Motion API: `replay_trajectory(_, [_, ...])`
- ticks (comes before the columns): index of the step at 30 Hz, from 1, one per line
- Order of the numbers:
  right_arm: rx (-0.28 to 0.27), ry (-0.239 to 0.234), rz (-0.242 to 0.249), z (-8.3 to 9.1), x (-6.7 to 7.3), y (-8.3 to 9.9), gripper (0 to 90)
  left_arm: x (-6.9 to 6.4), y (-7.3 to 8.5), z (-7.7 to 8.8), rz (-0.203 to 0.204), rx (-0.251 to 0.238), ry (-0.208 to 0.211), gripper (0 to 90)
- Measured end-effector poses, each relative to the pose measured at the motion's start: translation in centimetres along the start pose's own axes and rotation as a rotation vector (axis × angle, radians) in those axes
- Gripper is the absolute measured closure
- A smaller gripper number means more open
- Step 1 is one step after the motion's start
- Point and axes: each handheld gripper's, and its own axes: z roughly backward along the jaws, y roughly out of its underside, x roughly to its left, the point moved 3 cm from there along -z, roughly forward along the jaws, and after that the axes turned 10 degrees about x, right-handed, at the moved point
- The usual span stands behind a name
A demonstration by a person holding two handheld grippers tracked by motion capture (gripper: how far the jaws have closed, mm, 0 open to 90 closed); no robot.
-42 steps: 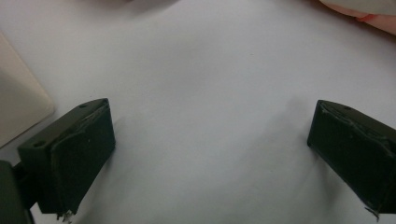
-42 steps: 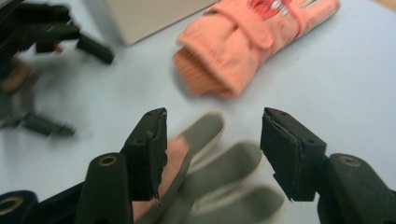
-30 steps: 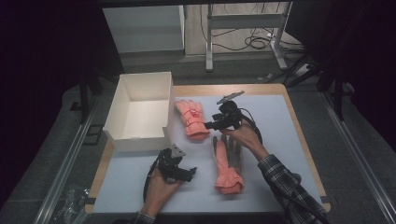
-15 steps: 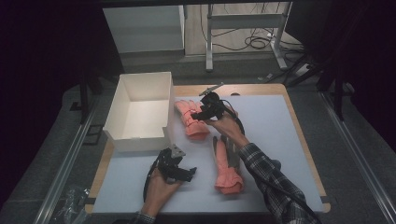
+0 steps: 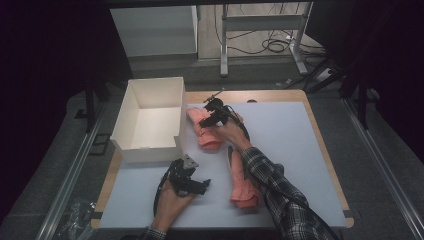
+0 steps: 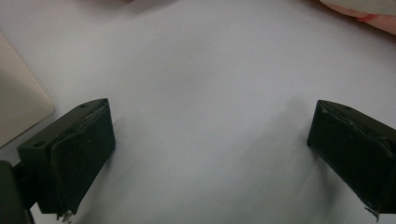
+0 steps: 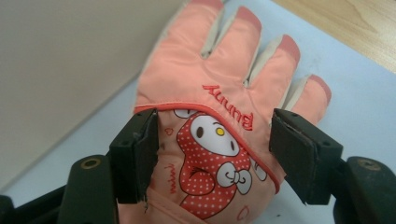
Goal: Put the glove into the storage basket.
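Two pink gloves lie on the white mat (image 5: 300,150): the far glove (image 5: 207,134) just right of the open white box (image 5: 150,120), the near glove (image 5: 243,186) closer to the person and partly under the right forearm. The right gripper (image 5: 206,121) is down over the far glove; in the right gripper view its jaws straddle the glove (image 7: 219,116) at the cartoon patch, one on either edge, and have just been opening a little. The pads look close to the fabric, but no pinch shows, so I read them as wide and not yet gripping. The left gripper (image 5: 199,186) rests on the mat near the box's near right corner, jaws spread wide with only bare mat (image 6: 201,116) between them.

The likely job is lifting this glove into the box. The risk, as I judge it, is a shallow bite: closing across the full width of soft padded fabric may only bunch the top layer, and the glove could slip out or dangle and catch on the box wall as it swings over.
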Motion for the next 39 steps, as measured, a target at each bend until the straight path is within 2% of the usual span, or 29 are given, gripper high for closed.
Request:
replay_trajectory(1, [0.0,0.0,0.0,0.0,0.0,0.0,34.3,0.0,0.0,0.0,0.0,0.0,0.0,0.9])
replay_trajectory(2, [0.03,-0.023,-0.014,-0.5,-0.1,0.0,43.8,0.0,0.0,0.0,0.0,0.0,0.0,0.9])
replay_trajectory(3, [0.03,-0.023,-0.014,-0.5,-0.1,0.0,43.8,0.0,0.0,0.0,0.0,0.0,0.0,0.9])
replay_trajectory(4, [0.042,-0.057,-0.037,-0.5,-0.2,0.1,55.8,0.0,0.0,0.0,0.0,0.0,0.0,0.9])
replay_trajectory(5, [0.045,-0.061,-0.039,-0.4,-0.2,0.1,61.1,0.0,0.0,0.0,0.0,0.0,0.0,0.9])
replay_trajectory(6, [0.045,-0.061,-0.039,-0.4,-0.2,0.1,61.1,0.0,0.0,0.0,0.0,0.0,0.0,0.9])
replay_trajectory(8, [0.038,-0.049,-0.036,-0.2,-0.1,0.1,70.7,0.0,0.0,0.0,0.0,0.0,0.0,0.9])
replay_trajectory(9, [0.02,-0.047,-0.03,0.0,0.0,0.3,78.2,0.0,0.0,0.0,0.0,0.0,0.0,0.9])
replay_trajectory(11, [0.009,-0.055,-0.034,0.2,-0.1,0.5,81.7,0.0,0.0,0.0,0.0,0.0,0.0,0.9])
replay_trajectory(14, [0.0,-0.067,-0.043,0.4,-0.3,0.5,83.6,0.0,0.0,0.0,0.0,0.0,0.0,0.9])
replay_trajectory(17, [-0.019,-0.092,-0.066,1.4,-0.6,0.5,85.1,0.0,0.0,0.0,0.0,0.0,0.0,0.9])
replay_trajectory(21, [-0.032,-0.084,-0.073,2.4,-0.8,0.6,85.2,0.0,0.0,0.0,0.0,0.0,0.0,0.9])
replay_trajectory(24, [-0.066,-0.111,-0.097,3.9,-1.2,0.8,85.2,0.0,0.0,0.0,0.0,0.001,0.0,0.9])
replay_trajectory(26, [-0.071,-0.112,-0.1,4.2,-1.3,0.9,85.1,0.0,0.0,0.0,0.0,0.001,0.0,0.9])
replay_trajectory(29, [-0.093,-0.126,-0.107,5.7,-1.5,1.1,85.1,0.0,0.0,0.0,-0.001,0.002,-0.001,0.9])
replay_trajectory(30, [-0.111,-0.147,-0.105,6.6,-1.5,1.2,85.0,0.0,0.0,0.0,-0.001,0.003,-0.001,0.9])
replay_trajectory(31, [-0.111,-0.147,-0.105,6.6,-1.5,1.2,85.0,0.0,0.0,0.0,-0.001,0.003,-0.001,0.9])
replay_trajectory(32, [-0.123,-0.155,-0.102,7.5,-1.3,1.3,85.1,0.0,0.0,0.0,-0.001,0.003,-0.001,0.9])
replay_trajectory(35, [-0.131,-0.159,-0.098,8.4,-1.1,1.4,85.1,0.0,0.0,0.0,-0.001,0.002,-0.001,0.9])
replay_trajectory(39, [-0.157,-0.195,-0.1,10.5,-0.6,2.0,84.8,0.0,0.0,0.0,-0.001,0.001,-0.001,0.9])
